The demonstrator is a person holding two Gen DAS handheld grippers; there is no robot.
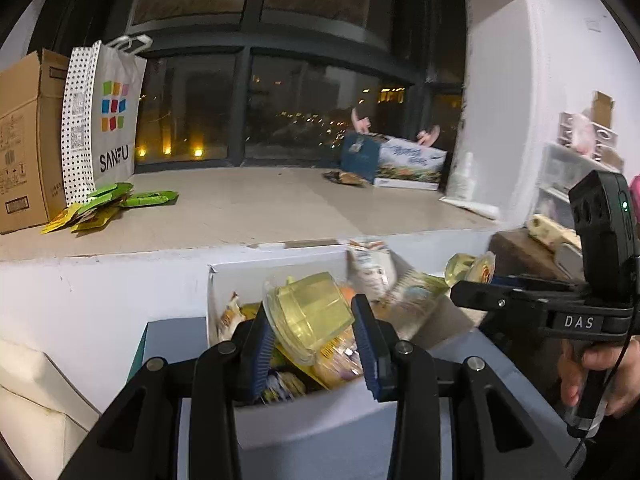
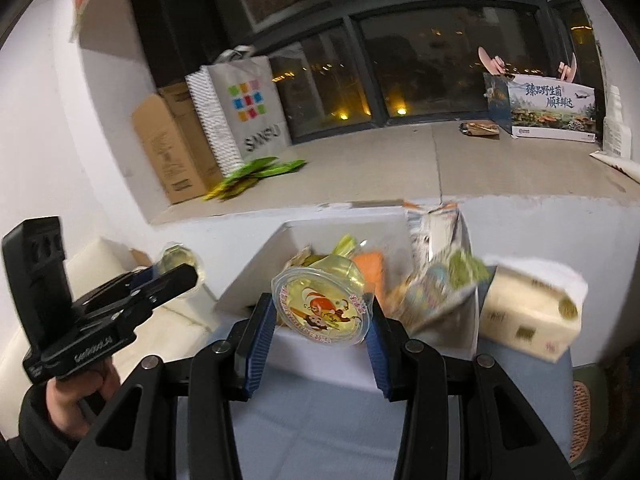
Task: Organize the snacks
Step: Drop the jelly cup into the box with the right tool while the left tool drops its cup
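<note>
The left gripper [image 1: 312,334] pinches a yellow jelly cup [image 1: 310,312] between its blue pads, tilted on its side above the open white snack box [image 1: 216,280], where other packets lie. To the right, the right gripper [image 2: 320,330] clamps a second jelly cup [image 2: 322,306], cartoon lid facing the camera, above the same box. Further right a tissue pack [image 2: 532,312] lies beside the box. On the sill behind, green packets [image 1: 116,200] lie at the foot of a shopping bag [image 1: 108,120].
</note>
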